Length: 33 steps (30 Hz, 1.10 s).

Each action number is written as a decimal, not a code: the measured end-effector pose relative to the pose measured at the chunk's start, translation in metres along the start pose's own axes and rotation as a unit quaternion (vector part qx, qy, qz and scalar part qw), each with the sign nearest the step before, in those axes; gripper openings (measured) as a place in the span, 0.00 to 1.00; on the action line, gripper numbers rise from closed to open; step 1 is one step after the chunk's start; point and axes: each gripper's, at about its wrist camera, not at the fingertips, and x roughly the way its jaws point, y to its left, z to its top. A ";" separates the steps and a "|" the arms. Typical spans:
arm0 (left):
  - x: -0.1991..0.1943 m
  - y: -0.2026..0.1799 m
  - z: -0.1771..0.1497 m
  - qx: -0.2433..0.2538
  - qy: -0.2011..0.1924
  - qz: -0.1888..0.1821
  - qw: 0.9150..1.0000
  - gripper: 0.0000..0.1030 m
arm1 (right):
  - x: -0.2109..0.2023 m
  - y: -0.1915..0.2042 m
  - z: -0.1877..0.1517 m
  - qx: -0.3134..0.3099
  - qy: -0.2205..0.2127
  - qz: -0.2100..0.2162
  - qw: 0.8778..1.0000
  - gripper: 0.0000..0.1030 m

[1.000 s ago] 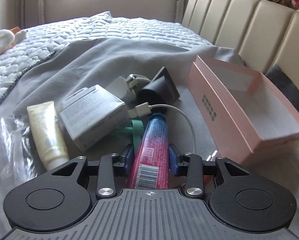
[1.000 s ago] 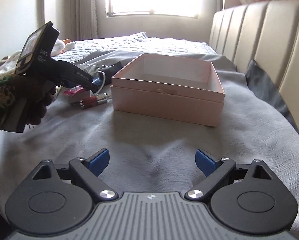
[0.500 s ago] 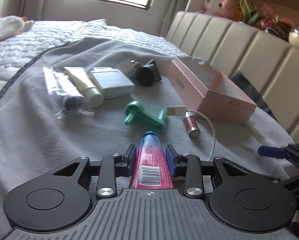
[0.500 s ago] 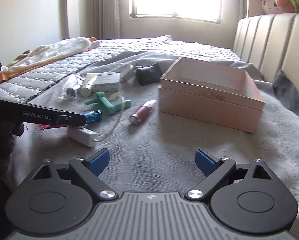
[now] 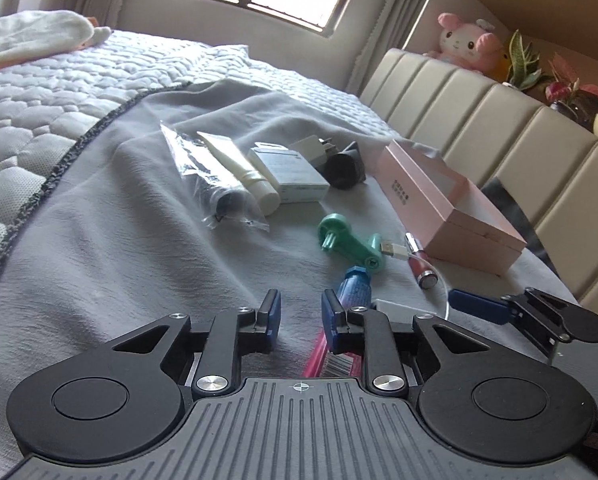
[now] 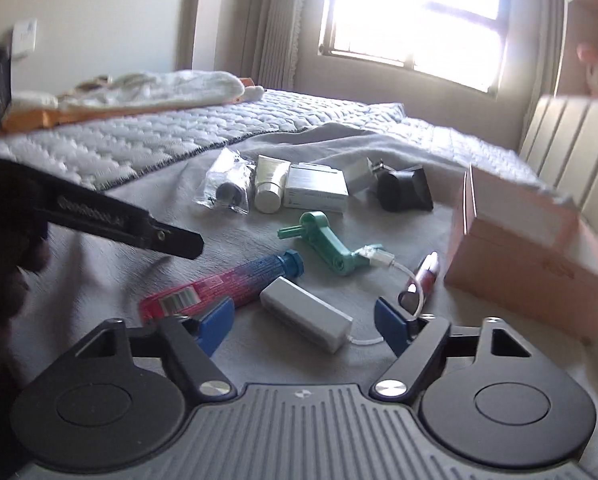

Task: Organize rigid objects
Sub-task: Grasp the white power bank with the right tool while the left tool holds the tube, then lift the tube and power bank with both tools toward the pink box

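Released toothpaste tube (image 5: pixel 355 284), half-hidden, blurred

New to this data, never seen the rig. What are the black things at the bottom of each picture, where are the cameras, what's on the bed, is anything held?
No robot here: a person holds a two-finger gripper in each hand, with a fisheye camera on each looking forward past its blue-tipped jaws. One picture is from the left gripper, the other from the right gripper.

On the grey blanket lie a red-and-blue tube, a white charger with its cable, a green plastic crank, a small red bottle, a cream tube, a white carton and an open pink box.

Both jaws stand open; nothing is held. The red-and-blue tube lies beside the left gripper.
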 end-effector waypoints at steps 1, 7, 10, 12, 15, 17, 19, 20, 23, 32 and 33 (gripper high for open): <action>0.001 -0.002 0.000 0.003 0.001 -0.005 1.000 0.24 | 0.004 0.001 0.002 -0.013 0.007 0.004 1.000 0.64; 0.026 -0.032 0.002 0.043 0.029 -0.002 0.999 0.24 | 0.003 -0.021 0.003 -0.014 0.042 0.024 0.999 0.26; 0.041 -0.050 -0.003 0.087 0.048 0.025 0.995 0.36 | -0.011 -0.029 -0.008 -0.035 0.041 -0.002 0.999 0.22; 0.050 -0.055 -0.005 0.098 0.058 0.046 0.992 0.38 | -0.018 -0.036 -0.017 -0.039 0.044 -0.011 0.998 0.21; 0.054 -0.054 -0.005 0.090 0.056 0.057 0.993 0.38 | -0.028 -0.047 -0.028 -0.035 0.043 -0.022 0.998 0.21; 0.055 -0.058 -0.005 0.094 0.054 0.063 0.992 0.38 | -0.034 -0.054 -0.033 -0.030 0.039 -0.026 0.998 0.20; 0.056 -0.065 -0.008 0.105 0.050 0.067 0.991 0.35 | -0.040 -0.061 -0.037 -0.028 0.036 -0.030 0.998 0.20; 0.056 -0.069 -0.009 0.108 0.050 0.065 0.991 0.35 | -0.044 -0.065 -0.038 -0.027 0.034 -0.033 0.998 0.20; 0.055 -0.087 -0.014 0.113 0.056 0.045 0.991 0.32 | -0.051 -0.081 -0.046 -0.016 0.031 -0.043 0.998 0.20; 0.066 -0.139 -0.034 0.142 0.080 0.020 0.986 0.33 | -0.059 -0.129 -0.071 0.036 0.037 -0.071 0.996 0.24; 0.068 -0.143 -0.036 0.148 0.078 0.029 0.985 0.34 | -0.058 -0.132 -0.074 0.043 0.041 -0.073 0.996 0.24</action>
